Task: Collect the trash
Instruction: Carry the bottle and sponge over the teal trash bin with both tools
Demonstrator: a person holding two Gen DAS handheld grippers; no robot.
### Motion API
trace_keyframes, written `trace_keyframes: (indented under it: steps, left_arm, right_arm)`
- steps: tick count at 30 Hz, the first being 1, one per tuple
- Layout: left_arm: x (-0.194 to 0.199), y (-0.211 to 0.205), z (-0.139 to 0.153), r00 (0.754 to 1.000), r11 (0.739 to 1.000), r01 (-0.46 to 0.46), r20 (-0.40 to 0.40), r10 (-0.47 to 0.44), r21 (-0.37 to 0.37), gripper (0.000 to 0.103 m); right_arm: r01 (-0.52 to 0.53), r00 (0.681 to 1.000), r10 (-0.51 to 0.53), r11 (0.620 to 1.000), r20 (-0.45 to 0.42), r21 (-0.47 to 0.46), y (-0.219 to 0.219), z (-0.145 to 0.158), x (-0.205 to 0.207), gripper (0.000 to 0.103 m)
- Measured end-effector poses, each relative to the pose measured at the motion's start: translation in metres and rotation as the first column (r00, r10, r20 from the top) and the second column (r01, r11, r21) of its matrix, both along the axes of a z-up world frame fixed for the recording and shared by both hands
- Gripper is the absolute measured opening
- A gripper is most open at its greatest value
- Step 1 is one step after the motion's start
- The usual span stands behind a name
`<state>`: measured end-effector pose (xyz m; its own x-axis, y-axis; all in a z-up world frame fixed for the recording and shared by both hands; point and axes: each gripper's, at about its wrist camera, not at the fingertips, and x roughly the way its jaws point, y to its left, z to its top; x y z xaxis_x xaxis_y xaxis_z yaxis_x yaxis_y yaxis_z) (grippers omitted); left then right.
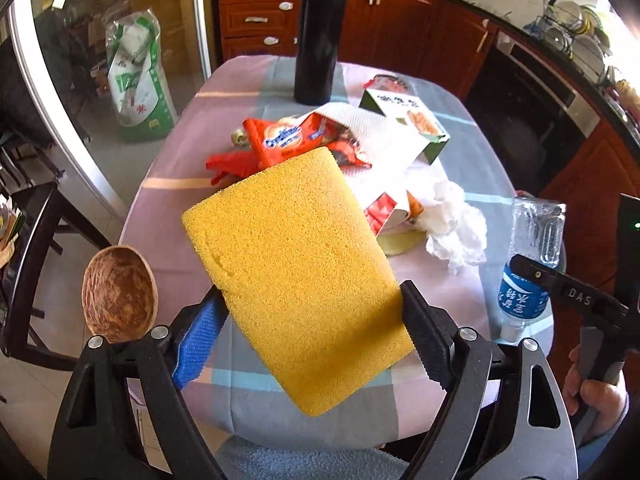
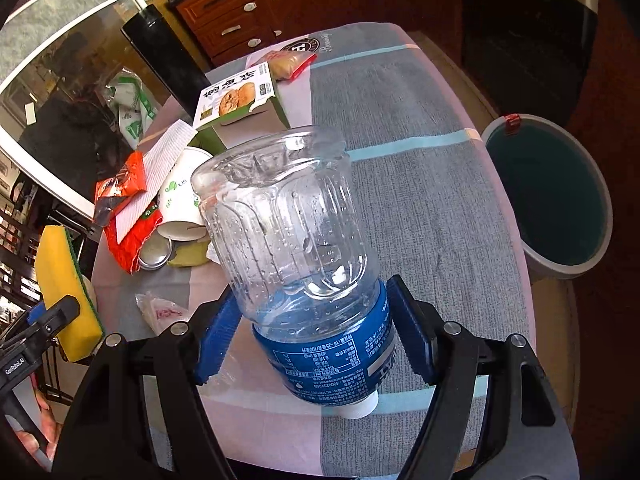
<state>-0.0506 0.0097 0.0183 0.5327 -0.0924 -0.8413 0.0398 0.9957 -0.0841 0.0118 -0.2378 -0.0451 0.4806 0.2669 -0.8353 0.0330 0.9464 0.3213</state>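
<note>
The plastic bottle [image 2: 296, 256] was held clamped in the right gripper [image 2: 320, 344], the pads pressed on its blue label; its long axis ran away from the wrist, with the white cap nearest the camera and the base pointed out over the table [image 2: 420, 208]. The grey bin [image 2: 548, 196] stood beyond the table's right edge, well apart from the bottle and lower than the tabletop (judged the likely destination). The coming move was therefore taken to turn on a carry to the right, the right hand being plainly the nearer one.

The yellow sponge [image 1: 296, 280] was gripped between the pads of the left gripper [image 1: 316, 336], lifted above the cloth. The remaining litter, an orange wrapper [image 1: 288, 140], a green carton [image 1: 404, 116] and crumpled tissue [image 1: 456, 224], lay mid-table, ahead of the left hand.
</note>
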Motion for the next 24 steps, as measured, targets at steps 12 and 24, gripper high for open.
trace_keyframes:
  steps: [12,24]
  left_arm:
    - [0.061,-0.1,0.021,0.972,0.974,0.226,0.065,-0.225,-0.011,0.085]
    - [0.107,-0.225,0.008,0.894,0.895,0.445,0.042,-0.445,0.014,0.085]
  right_arm:
    - [0.109,0.985,-0.122,0.988,0.119,0.109,-0.062,0.048,-0.002,0.066]
    - [0.401,0.911,-0.403,0.915,0.083,0.04,-0.216,0.031,0.028,0.066]
